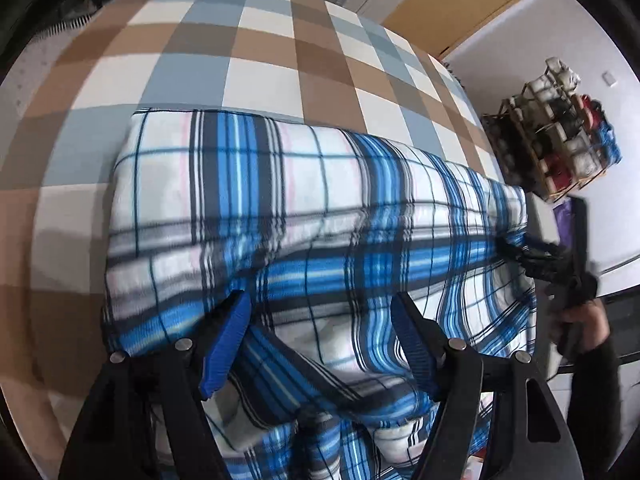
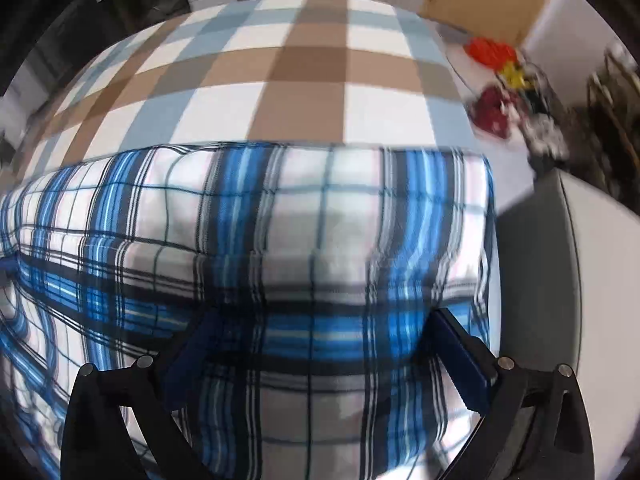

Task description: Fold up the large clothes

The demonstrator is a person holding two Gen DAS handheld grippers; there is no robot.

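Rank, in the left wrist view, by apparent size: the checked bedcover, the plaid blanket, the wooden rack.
1. Checked bedcover and plaid blanket: too close to rank; the blanket is nearer the camera.
2. Wooden rack: clearly smallest.

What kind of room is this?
Probably a bedroom at home: the plaid garment lies on a big checked cover, maybe a bed, with a full rack by a white wall.

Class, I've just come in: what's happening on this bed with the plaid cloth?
A person holding a gripper in each hand is folding a blue plaid garment on a checked bedspread. The garment lies in a folded bundle. The left gripper and right gripper both point down over its near edge with jaws apart, the cloth beneath them, nothing clamped. A shelf rack stands beside the bed.
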